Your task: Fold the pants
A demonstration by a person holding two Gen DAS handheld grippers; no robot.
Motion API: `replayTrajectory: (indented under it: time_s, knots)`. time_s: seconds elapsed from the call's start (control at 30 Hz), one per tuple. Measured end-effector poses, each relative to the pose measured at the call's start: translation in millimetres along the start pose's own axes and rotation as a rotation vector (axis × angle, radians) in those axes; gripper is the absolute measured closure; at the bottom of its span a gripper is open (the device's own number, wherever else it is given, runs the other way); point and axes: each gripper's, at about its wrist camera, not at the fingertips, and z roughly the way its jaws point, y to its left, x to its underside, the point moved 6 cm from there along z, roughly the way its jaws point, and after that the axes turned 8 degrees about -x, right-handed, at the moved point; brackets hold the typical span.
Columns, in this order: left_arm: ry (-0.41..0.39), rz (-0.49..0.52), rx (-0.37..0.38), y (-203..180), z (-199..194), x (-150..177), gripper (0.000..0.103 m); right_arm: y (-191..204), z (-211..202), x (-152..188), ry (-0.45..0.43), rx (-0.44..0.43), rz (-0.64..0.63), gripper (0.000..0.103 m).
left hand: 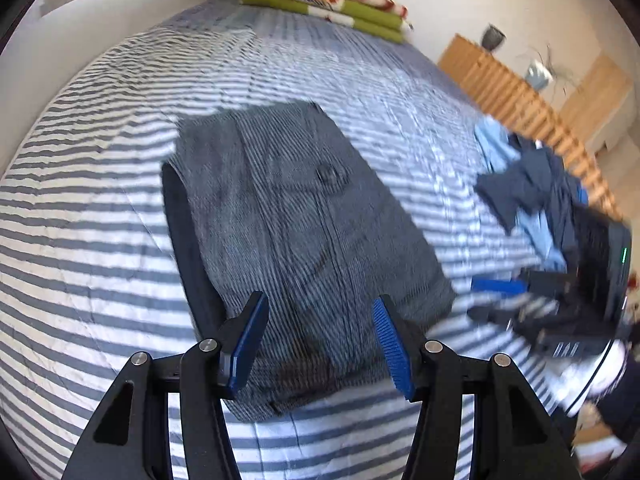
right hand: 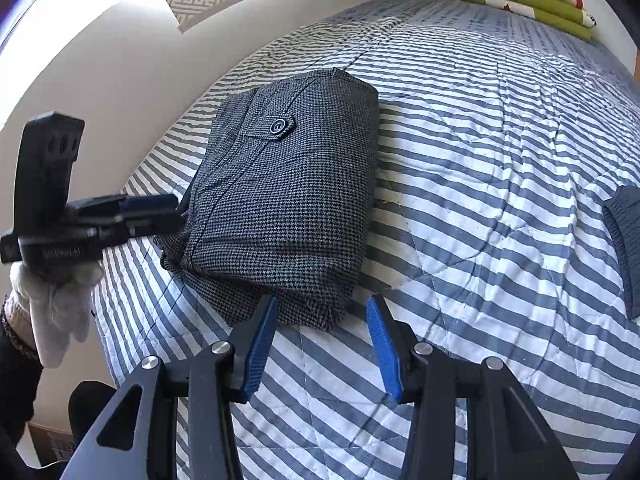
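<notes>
The grey houndstooth pants (right hand: 284, 192) lie folded into a compact rectangle on the striped bed, button pocket flap facing up. In the left wrist view they (left hand: 296, 240) fill the middle, blurred. My left gripper (left hand: 320, 340) is open, its blue pads spread over the bundle's near end and clamping nothing. From the right wrist view, the left gripper (right hand: 176, 216) sits at the bundle's left edge, held by a white-gloved hand (right hand: 56, 304). My right gripper (right hand: 322, 340) is open just short of the near corner; it shows blurred as the right gripper (left hand: 480, 300) in the left wrist view.
A striped quilt (right hand: 480, 160) covers the bed. Folded green blankets (left hand: 328, 0) lie at the far end by the wall. A heap of blue and navy clothes (left hand: 532, 184) sits near the bed's edge beside a wooden slatted frame (left hand: 520, 92). A dark garment (right hand: 624, 252) lies to the right.
</notes>
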Motion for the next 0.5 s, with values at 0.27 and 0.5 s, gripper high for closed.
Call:
replayTrajectory:
  time_s: [0.27, 0.5]
  knots:
    - [0.109, -0.112, -0.09, 38, 55, -30, 0.043, -2, 31, 6, 0.061, 0.099, -0.05, 0.1]
    - [0.084, -0.13, -0.095, 47, 44, -19, 0.04, -4, 23, 25, 0.049, 0.065, -0.094, 0.103]
